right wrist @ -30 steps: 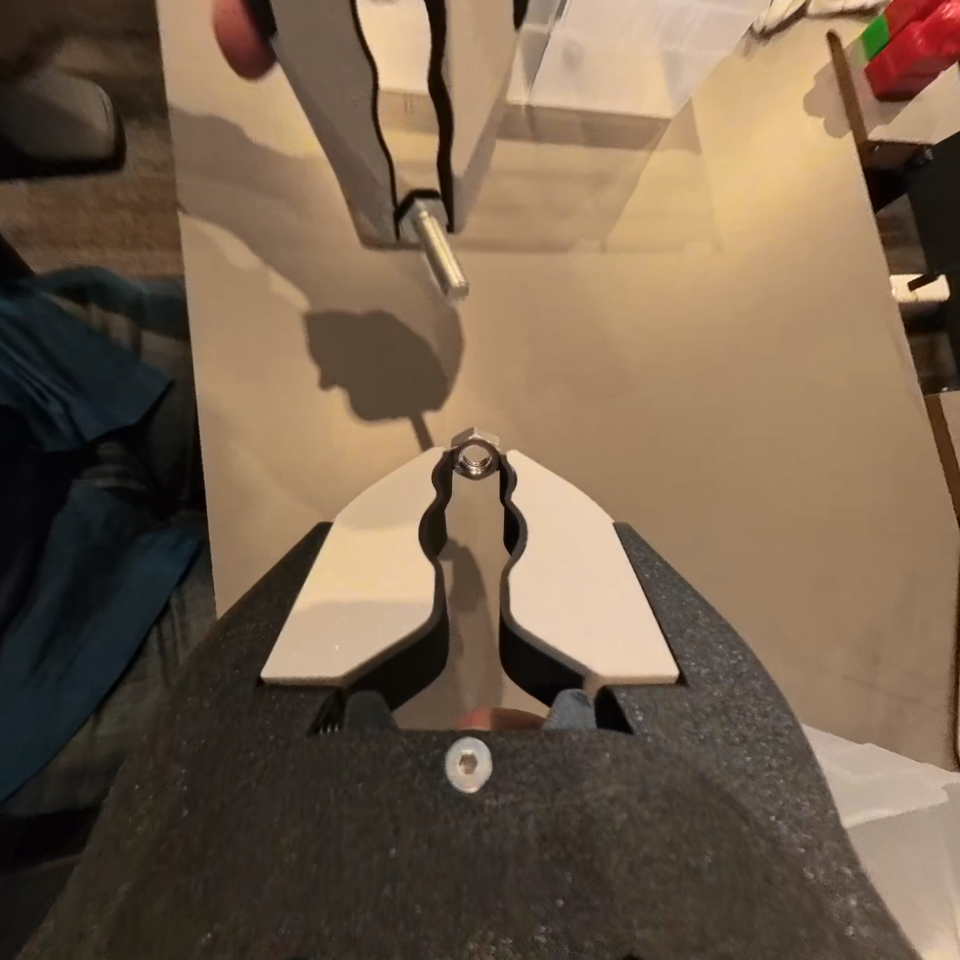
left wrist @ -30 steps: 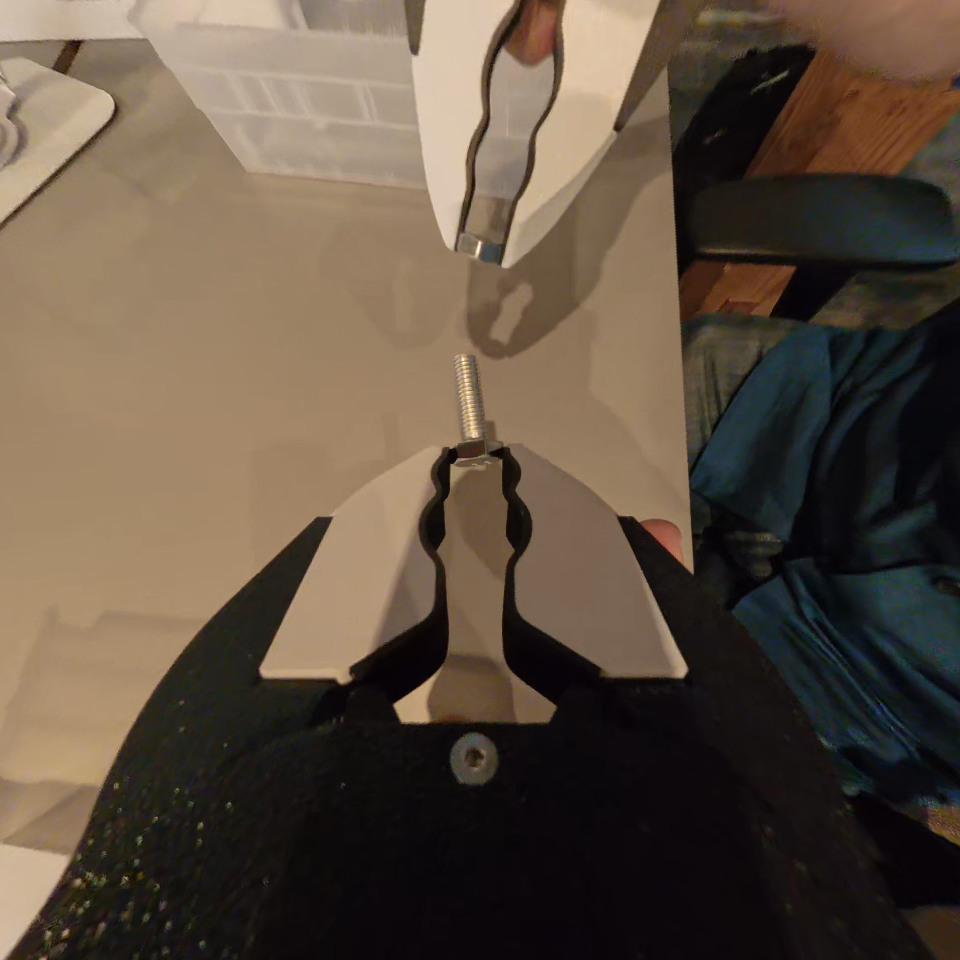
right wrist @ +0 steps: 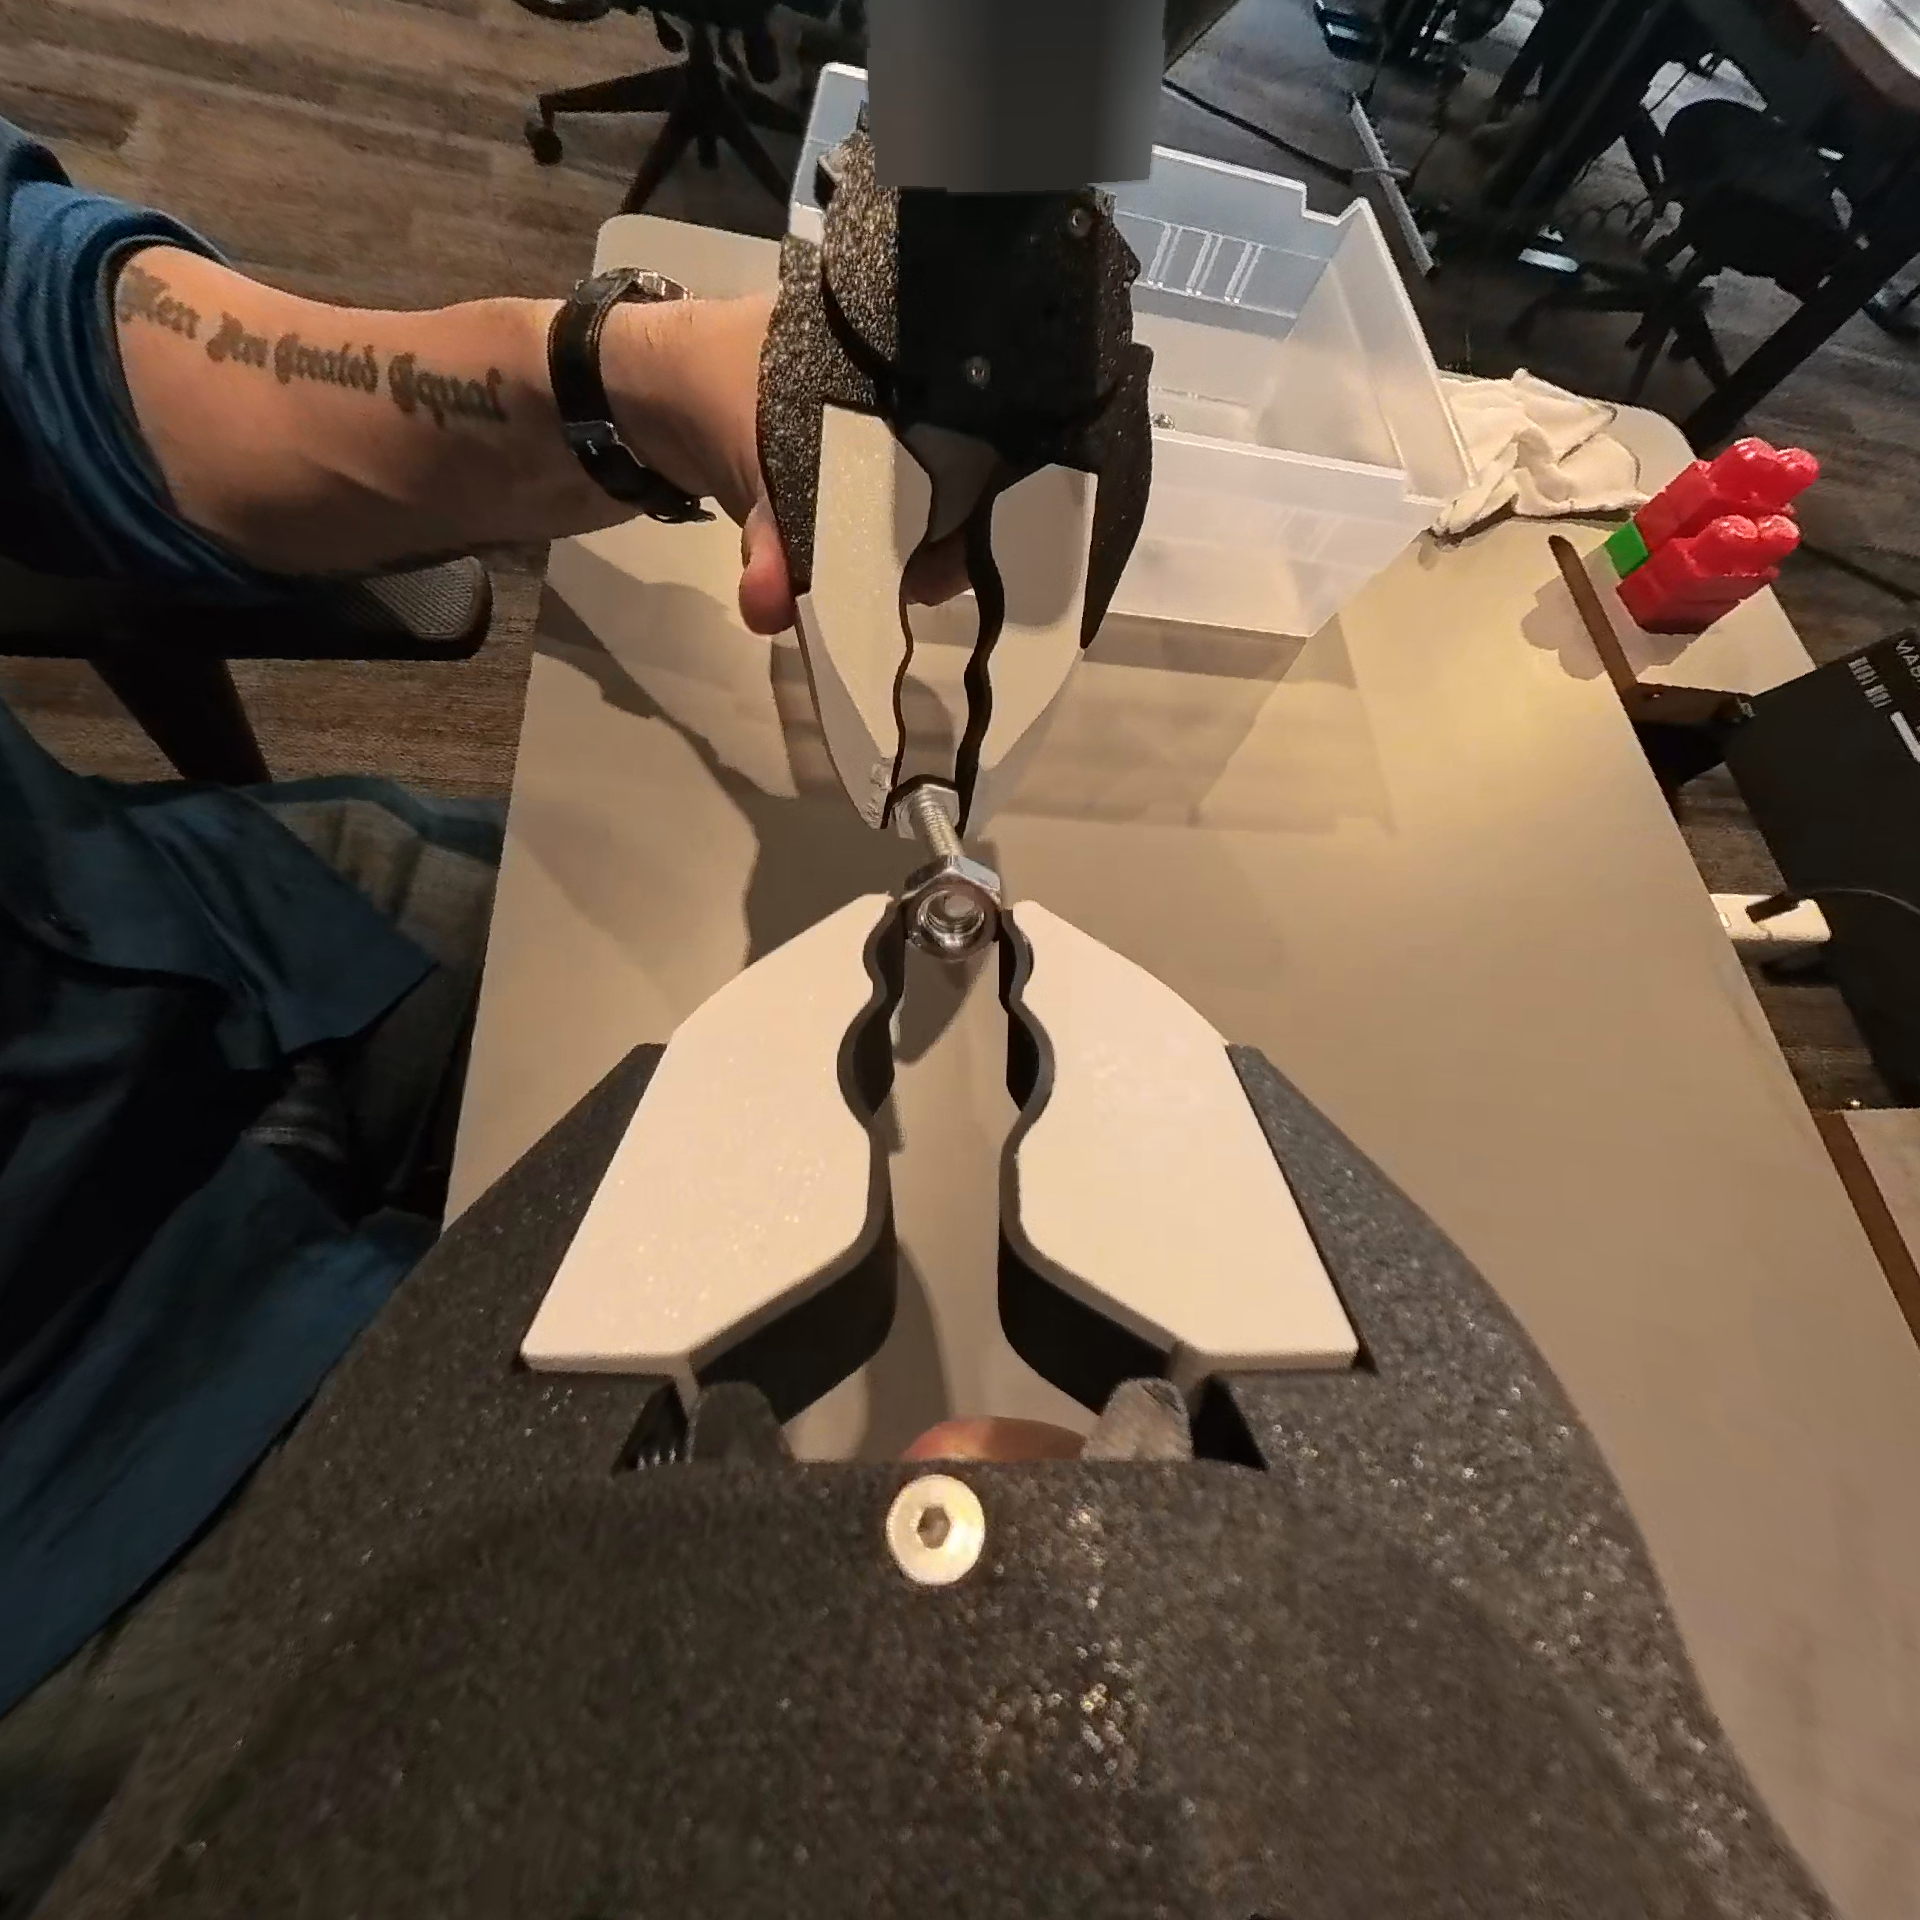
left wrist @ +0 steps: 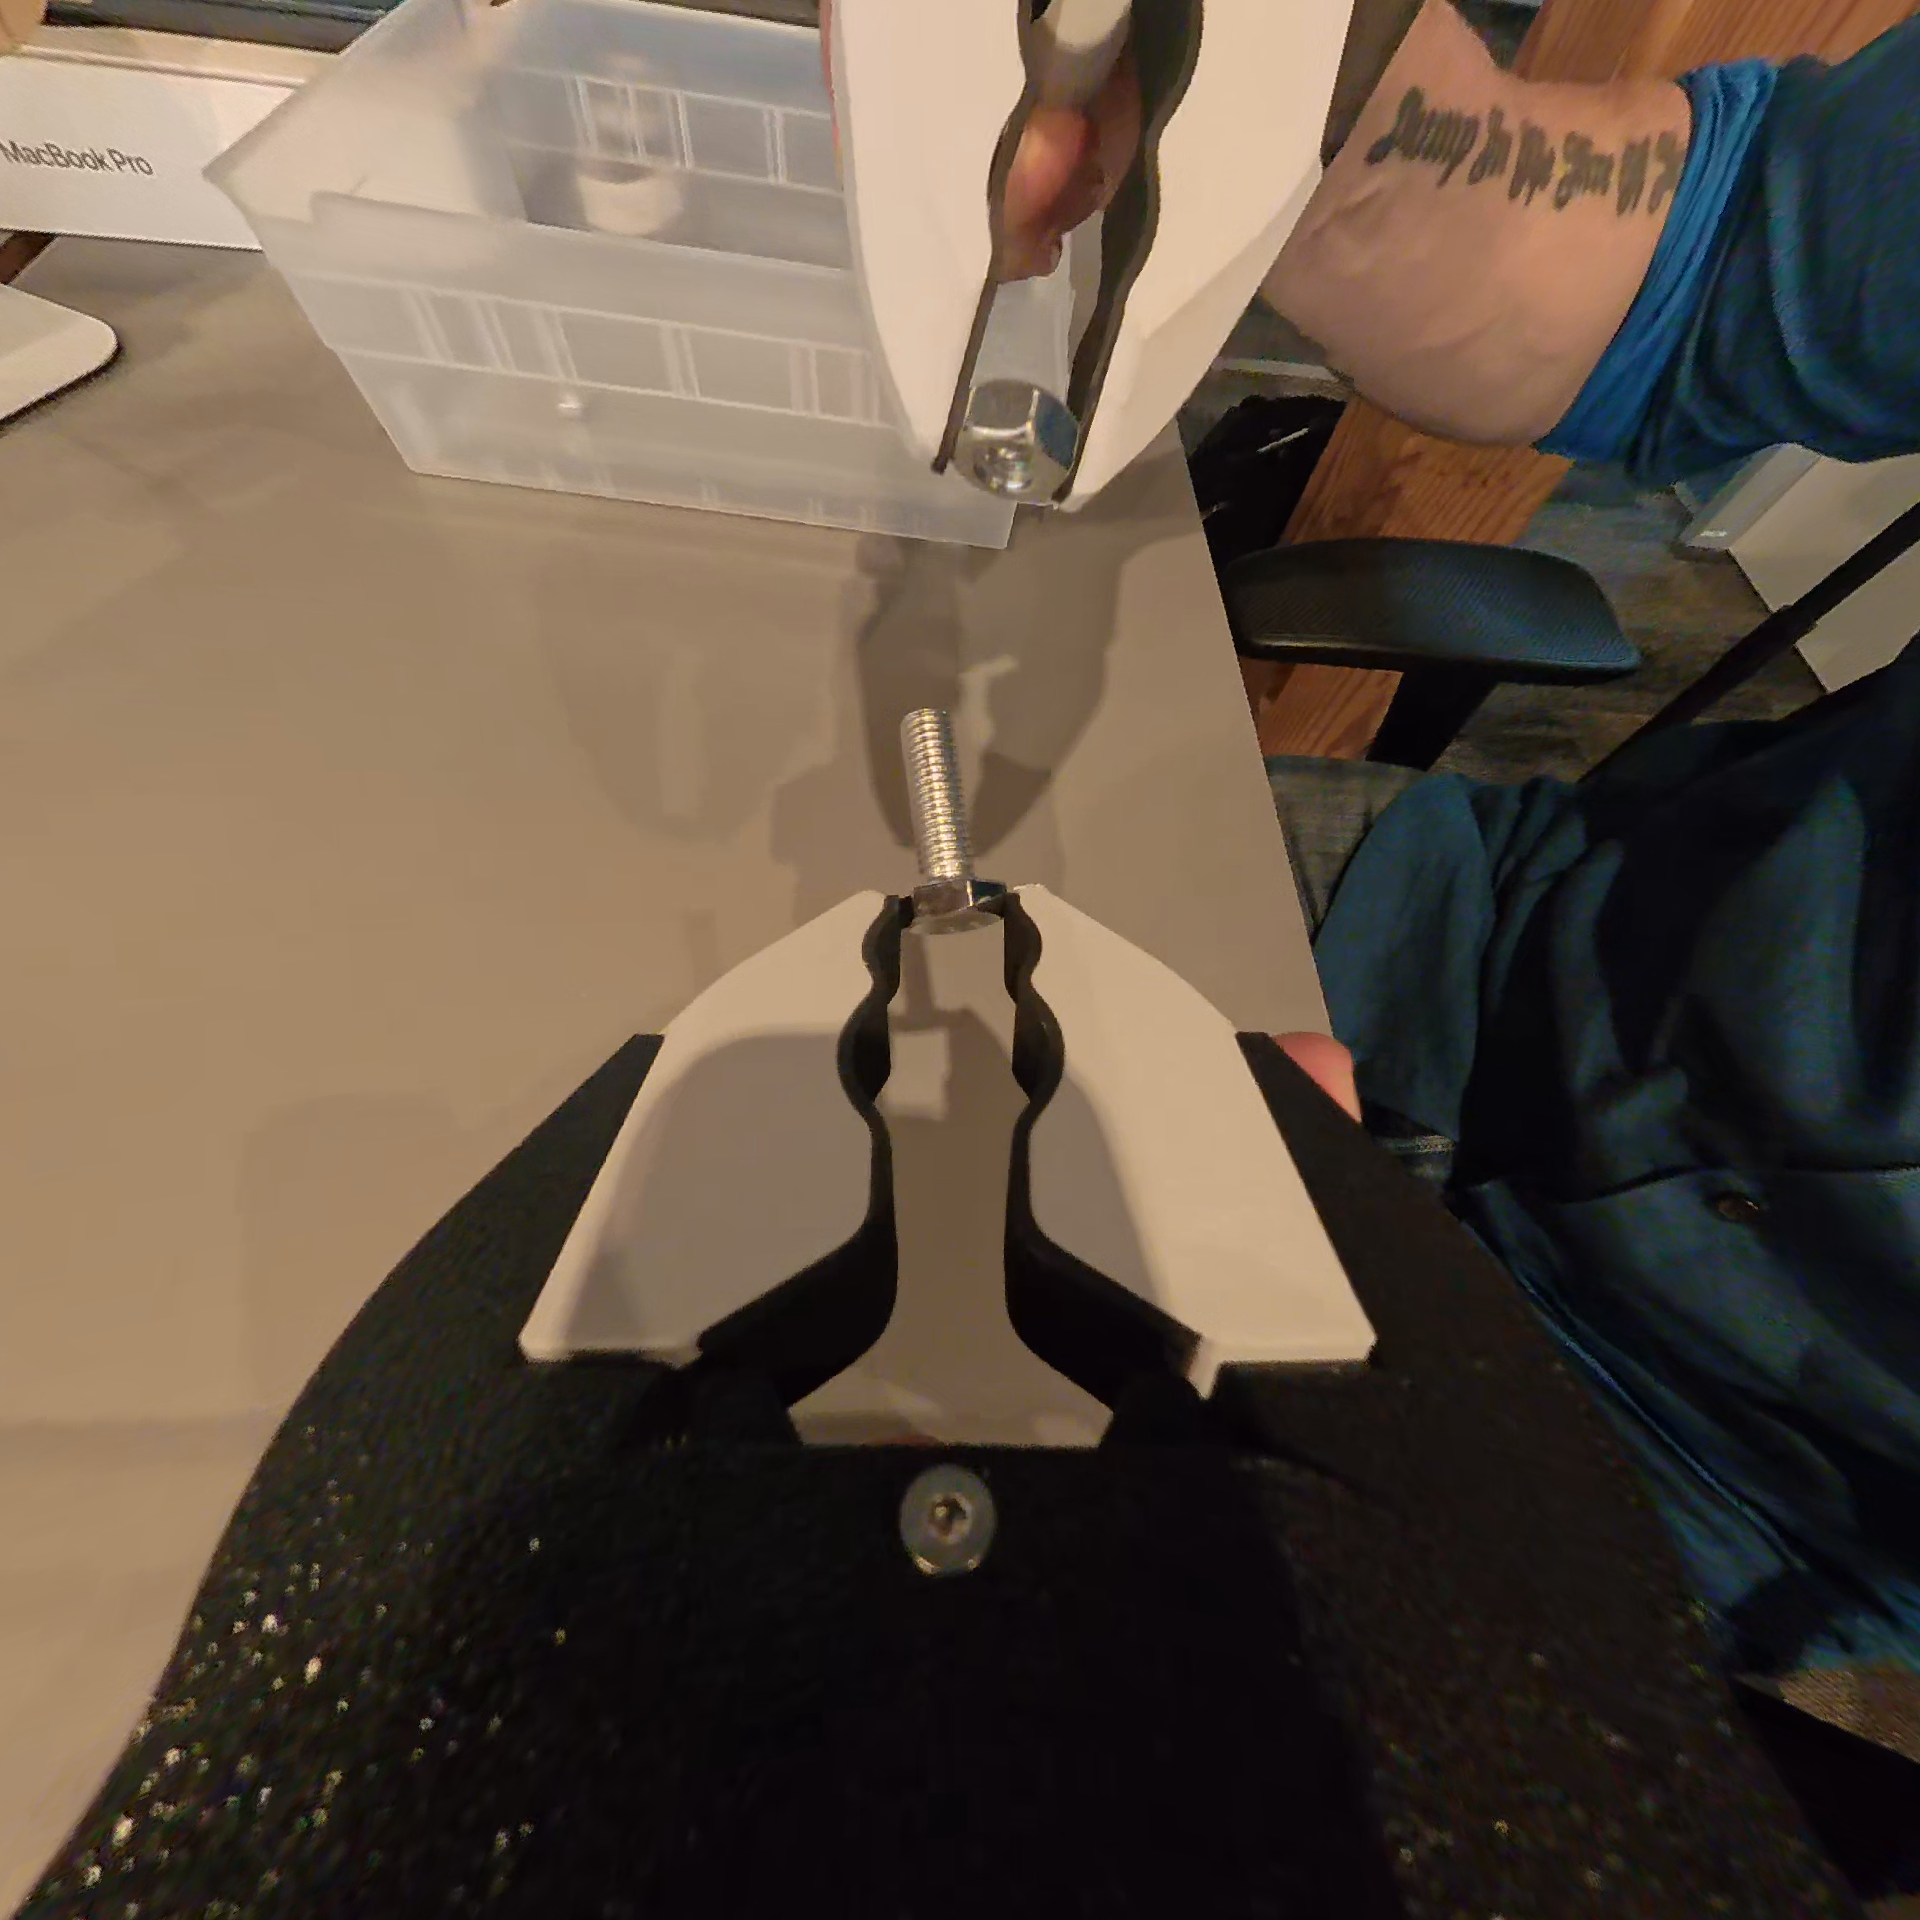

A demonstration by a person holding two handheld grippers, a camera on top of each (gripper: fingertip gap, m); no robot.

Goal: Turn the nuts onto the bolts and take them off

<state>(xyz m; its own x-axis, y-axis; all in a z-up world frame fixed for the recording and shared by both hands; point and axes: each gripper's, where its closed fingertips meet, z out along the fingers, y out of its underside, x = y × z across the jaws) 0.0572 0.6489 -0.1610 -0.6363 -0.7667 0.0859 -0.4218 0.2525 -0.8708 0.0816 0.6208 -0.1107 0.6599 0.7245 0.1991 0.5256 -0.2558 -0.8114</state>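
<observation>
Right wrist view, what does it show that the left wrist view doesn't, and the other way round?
Only the right wrist view shows red blocks, a white cloth, a wristwatch and the nut's open bore. Only the left wrist view shows a white box behind the bin and the bolt's full thread from the side. Both show the left gripper shut on the bolt, the right gripper shut on the nut, the clear bin and the table.

The bolt [right wrist: 928, 818] tip is being hidden behind the nut [right wrist: 948, 914]; the bin [left wrist: 582, 312] contents are being blurred; the right gripper [left wrist: 1013, 457] is being cut off.
</observation>
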